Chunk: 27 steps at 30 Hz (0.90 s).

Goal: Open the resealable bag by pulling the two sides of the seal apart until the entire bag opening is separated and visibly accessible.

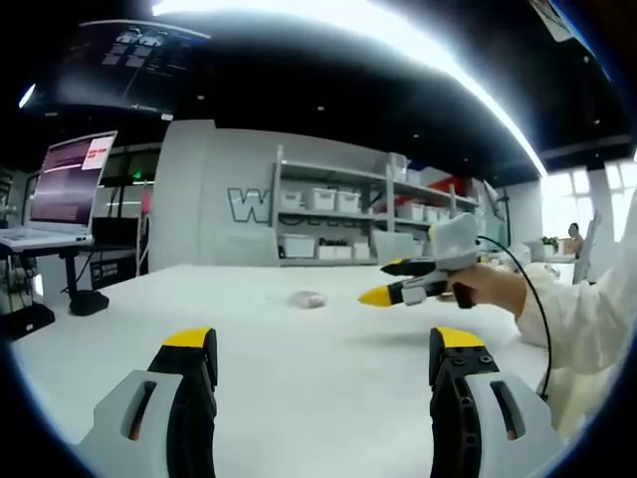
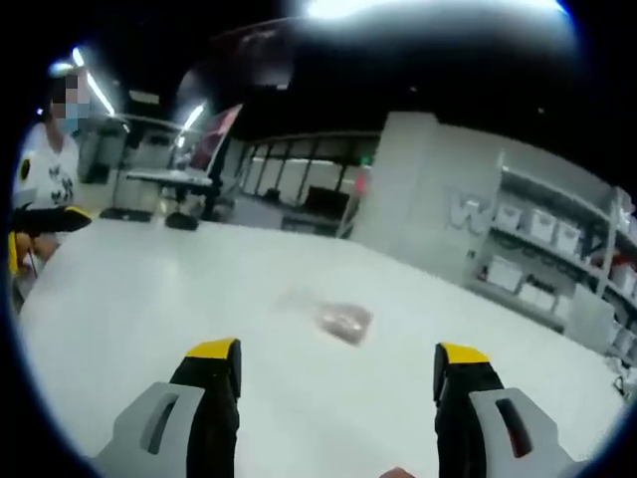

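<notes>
In the left gripper view, a wide white table [image 1: 299,368] is spreading out in a dim hall, with storage shelves [image 1: 348,214] standing behind it and a laptop [image 1: 65,189] glowing on a stand beyond its far left corner. The resealable bag [image 1: 308,299] is lying flat near the middle of the table, small and pale. The left gripper [image 1: 323,358] is hovering over the near edge of the table, well apart from the bag, its jaws standing wide apart and holding nothing. The right gripper [image 1: 383,295] is coming in from the right, held in a hand [image 1: 493,289] above the table, to the right of the bag and not touching it.

In the right gripper view, the same table [image 2: 149,329] is lying below, and the bag [image 2: 333,317] is resting near its middle, blurred, with something reddish-brown inside. The right gripper [image 2: 336,373] is floating short of the bag, jaws wide apart and empty.

I think the step is the approach: each gripper should be taking one lip of the seal only, on opposite sides, before any pulling. Where the seal is lying I cannot tell.
</notes>
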Available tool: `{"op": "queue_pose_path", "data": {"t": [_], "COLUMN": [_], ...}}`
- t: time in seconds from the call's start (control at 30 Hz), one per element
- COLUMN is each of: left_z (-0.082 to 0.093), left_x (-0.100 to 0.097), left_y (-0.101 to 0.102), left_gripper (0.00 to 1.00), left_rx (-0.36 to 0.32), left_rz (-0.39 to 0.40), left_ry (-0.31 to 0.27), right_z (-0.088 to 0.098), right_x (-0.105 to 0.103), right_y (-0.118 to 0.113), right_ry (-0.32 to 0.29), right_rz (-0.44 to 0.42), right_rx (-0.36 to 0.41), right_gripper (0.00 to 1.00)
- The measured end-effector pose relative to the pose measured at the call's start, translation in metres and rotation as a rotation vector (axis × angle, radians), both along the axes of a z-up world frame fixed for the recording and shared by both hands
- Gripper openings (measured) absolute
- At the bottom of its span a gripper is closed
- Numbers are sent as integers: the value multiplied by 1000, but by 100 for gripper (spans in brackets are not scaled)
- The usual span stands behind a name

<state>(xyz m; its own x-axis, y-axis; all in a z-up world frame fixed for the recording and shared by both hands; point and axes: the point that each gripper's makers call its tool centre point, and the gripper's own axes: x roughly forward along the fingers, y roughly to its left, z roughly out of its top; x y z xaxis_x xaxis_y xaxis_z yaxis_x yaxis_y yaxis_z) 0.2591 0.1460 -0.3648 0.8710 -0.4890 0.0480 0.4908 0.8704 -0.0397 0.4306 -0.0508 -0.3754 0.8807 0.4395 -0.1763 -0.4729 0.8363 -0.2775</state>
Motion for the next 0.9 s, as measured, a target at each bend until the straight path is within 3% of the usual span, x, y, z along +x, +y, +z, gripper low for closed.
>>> {"op": "queue_pose_path", "data": {"t": [0.33, 0.9], "left_z": [1, 0], "left_x": [-2, -2], "left_y": [0, 3], "left_gripper": [87, 87], "left_rx": [-4, -13], "left_rz": [2, 9], "left_ry": [0, 0], "right_z": [1, -2], "right_x": [3, 14], "right_y": [5, 18], "right_ry": [7, -41], "right_rz": [-2, 7], "right_rx": [30, -104], "right_gripper": [79, 78]}}
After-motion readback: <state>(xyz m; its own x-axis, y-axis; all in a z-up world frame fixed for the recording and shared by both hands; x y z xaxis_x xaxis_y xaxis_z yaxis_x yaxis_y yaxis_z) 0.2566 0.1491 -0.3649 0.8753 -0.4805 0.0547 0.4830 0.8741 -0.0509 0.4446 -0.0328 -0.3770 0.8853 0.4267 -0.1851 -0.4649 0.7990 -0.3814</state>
